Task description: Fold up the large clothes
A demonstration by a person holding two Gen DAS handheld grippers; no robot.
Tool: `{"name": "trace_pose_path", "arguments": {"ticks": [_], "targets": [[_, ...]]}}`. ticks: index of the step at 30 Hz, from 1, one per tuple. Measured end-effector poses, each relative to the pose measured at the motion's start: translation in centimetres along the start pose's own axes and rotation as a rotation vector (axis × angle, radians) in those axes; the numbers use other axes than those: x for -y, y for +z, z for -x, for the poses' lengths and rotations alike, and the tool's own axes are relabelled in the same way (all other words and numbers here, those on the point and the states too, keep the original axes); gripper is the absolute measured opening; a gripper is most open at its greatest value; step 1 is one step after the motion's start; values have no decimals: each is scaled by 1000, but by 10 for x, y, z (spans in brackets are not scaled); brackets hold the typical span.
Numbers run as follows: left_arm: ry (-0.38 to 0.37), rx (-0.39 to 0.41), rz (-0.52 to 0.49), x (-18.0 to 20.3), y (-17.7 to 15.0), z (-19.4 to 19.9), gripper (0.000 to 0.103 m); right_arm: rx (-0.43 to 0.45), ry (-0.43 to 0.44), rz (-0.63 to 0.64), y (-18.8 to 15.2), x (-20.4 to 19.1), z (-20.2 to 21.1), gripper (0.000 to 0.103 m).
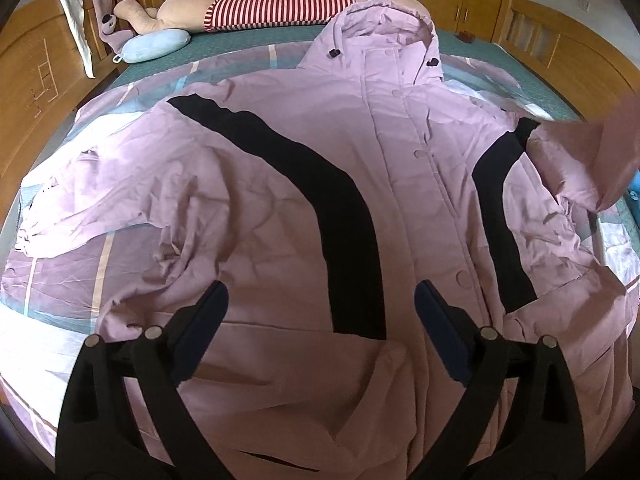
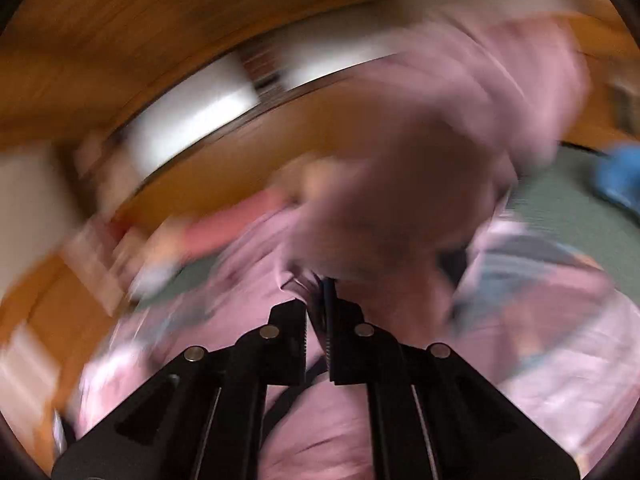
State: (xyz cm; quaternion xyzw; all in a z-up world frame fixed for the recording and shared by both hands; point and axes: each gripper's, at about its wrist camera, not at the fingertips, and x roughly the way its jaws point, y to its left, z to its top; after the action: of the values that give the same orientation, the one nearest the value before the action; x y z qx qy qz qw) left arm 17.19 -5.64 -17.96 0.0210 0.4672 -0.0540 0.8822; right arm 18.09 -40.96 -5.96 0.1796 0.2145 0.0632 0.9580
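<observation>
Left gripper [image 1: 321, 312] is hovering w/ jaws wide over the hem of the pink jacket [image 1: 280, 184], which is lying front-up on the bed [image 1: 248, 46]. Right gripper [image 2: 318, 308] is pinching its blurred sleeve [image 2: 400, 184]. Fabric looks soft, light, prob. slippery; best gripped at cuffs/hem.

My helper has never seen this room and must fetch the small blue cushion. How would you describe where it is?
Start at the bed with the pink jacket spread across it. Along the far edge lies a long plush toy in a red-and-white striped top. The pale blue cushion sits just in front of its head end, the only plain, rounded blue thing there.
</observation>
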Motion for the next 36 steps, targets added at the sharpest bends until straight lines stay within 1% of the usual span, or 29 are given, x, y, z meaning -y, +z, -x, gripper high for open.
{"name": "trace_pose_path", "arguments": {"ticks": [1, 2, 3, 5, 6, 7, 9, 10, 12, 13, 14, 16, 17, 19, 21, 22, 24, 26, 29, 31, 32, 33, 34, 35, 36], "targets": [[4, -2, 13, -4, 1, 0, 96, -58, 57, 58, -9, -24, -12, 8], [5, -4, 28, -8, 2, 1, 96, -182, 153, 157, -30, -62, -35, 9], [6, -5, 44, -12, 4, 1, 97, -245, 192, 200, -43, -79, -43, 10], [6, -6, 86, -25, 6, 2, 99, -399, 270, 310, -76, -116, -67, 17], [7, -6, 104, -30, 7, 3, 99, -420, 278, 337, -85, -123, -69, 31], [6, -7, 121, -35, 8, 3, 99, -422, 268, 372, -94, -130, -70, 59], [-6, -20, 156, -45, 9, 3, 99, -379, 231, 371, -96, -127, -65, 87], [-18, -29, 169, -48, 10, 3, 100, -366, 230, 322, -92, -119, -65, 88], [-51, -43, 186, -49, 10, 2, 100, -375, 232, 222, -84, -104, -73, 88], [-61, -47, 190, -48, 12, 1, 100, -376, 217, 177, -85, -101, -66, 88], [-69, -53, 195, -46, 16, -1, 100, -380, 184, 121, -84, -89, -72, 88], [-116, -74, 177, -36, 29, -10, 100, -393, 161, 72, -95, -83, -74, 88], [-166, -88, 155, -31, 37, -17, 100, -413, 162, 43, -99, -79, -82, 88], [-217, -100, 144, -26, 45, -28, 100, -476, 188, -30, -111, -72, -93, 88], [-254, -119, 170, -26, 47, -42, 100, -547, 209, -110, -125, -66, -104, 88], [-270, -130, 187, -28, 47, -48, 100, -597, 210, -146, -133, -61, -113, 88], [-301, -174, 239, -35, 44, -63, 100, -650, 196, -177, -144, -54, -117, 88], [-322, -191, 290, -43, 40, -75, 100, -678, 175, -180, -150, -52, -123, 88], [-320, -184, 301, -45, 43, -81, 100, -690, 137, -153, -154, -56, -128, 88], [-294, -156, 291, -43, 46, -79, 98, -689, 114, -98, -154, -65, -126, 89], [-277, -143, 280, -42, 46, -78, 93, -687, 107, -77, -156, -68, -125, 90], [-265, -133, 260, -40, 47, -77, 60, -683, 98, -49, -157, -72, -124, 90], [-264, -140, 244, -38, 47, -77, 41, -680, 91, -29, -159, -74, -123, 90], [-250, -152, 228, -38, 46, -79, 31, -679, 88, -22, -159, -74, -123, 90], [-276, -152, 236, -39, 45, -80, 17, -677, 86, -20, -160, -74, -123, 90]]}}
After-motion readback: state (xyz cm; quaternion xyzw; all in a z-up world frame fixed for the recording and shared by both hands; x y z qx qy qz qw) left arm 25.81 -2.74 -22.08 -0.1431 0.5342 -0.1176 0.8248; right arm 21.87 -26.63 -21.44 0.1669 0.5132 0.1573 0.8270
